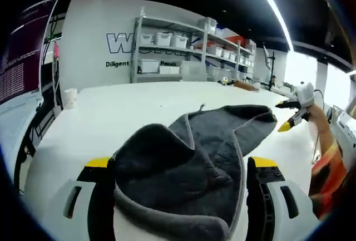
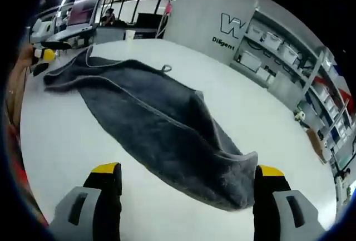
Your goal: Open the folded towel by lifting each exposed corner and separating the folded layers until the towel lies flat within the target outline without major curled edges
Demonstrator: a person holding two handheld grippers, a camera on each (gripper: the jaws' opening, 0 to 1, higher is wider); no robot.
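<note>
towel (image 1: 189,163) dark grey, bunched and half folded on the white table (image 1: 100,118), running from between my left jaws at the bottom of the left gripper view up to the centre right. in the right gripper view the towel (image 2: 161,124) stretches as a long diagonal band from upper left to lower right, its near end by my right-hand jaw. small hang loop (image 2: 166,68) sticks up on the upper edge.

left gripper (image 1: 181,182): jaws wide, cloth lies between them, can't tell if any layer is pinched, looks like not closed. right gripper (image 2: 186,188): jaws wide, holding nothing, towel end just beside the right one. in the left gripper view the right gripper (image 1: 292,113) shows at the right edge near the far towel corner, with a person's sleeve below it. in the right gripper view the left gripper (image 2: 44,54) shows at upper left by the other end.

no target outline seen on the table.

to do this step well, i judge: pick one layer only at each end, grab the piped edge not the bulk, lift low, pull ends apart along the band so folds open. risk: grabbing both layers, dragging the whole towel, edge curling under.
</note>
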